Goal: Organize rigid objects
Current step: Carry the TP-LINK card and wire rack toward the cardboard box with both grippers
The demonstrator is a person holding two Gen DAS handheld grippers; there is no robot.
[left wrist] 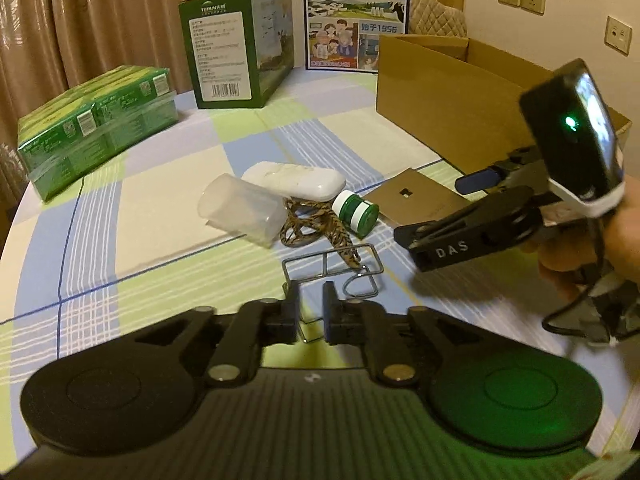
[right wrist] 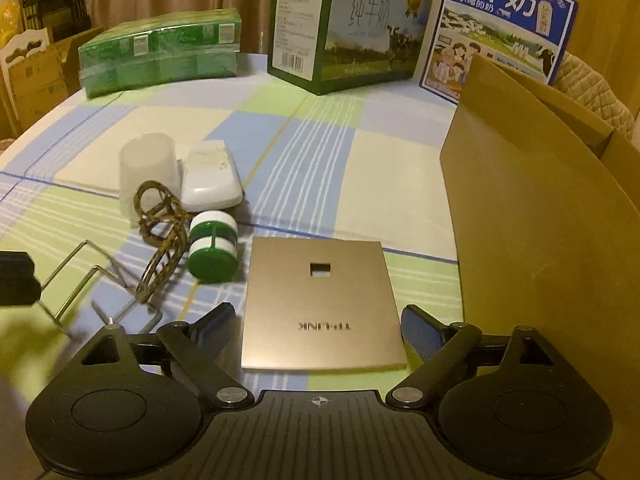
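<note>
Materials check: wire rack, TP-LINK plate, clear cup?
Wire rack: bent metal wire, shiny chrome-like glints. TP-LINK plate: thin, flat, brushed champagne sheen; metal or metallised plastic, unclear. Clear cup: frosted translucent plastic, tablecloth shows dimly through.

Right gripper point(right wrist: 318, 330) spread, straddling plate point(right wrist: 322, 300) — untouched
</note>
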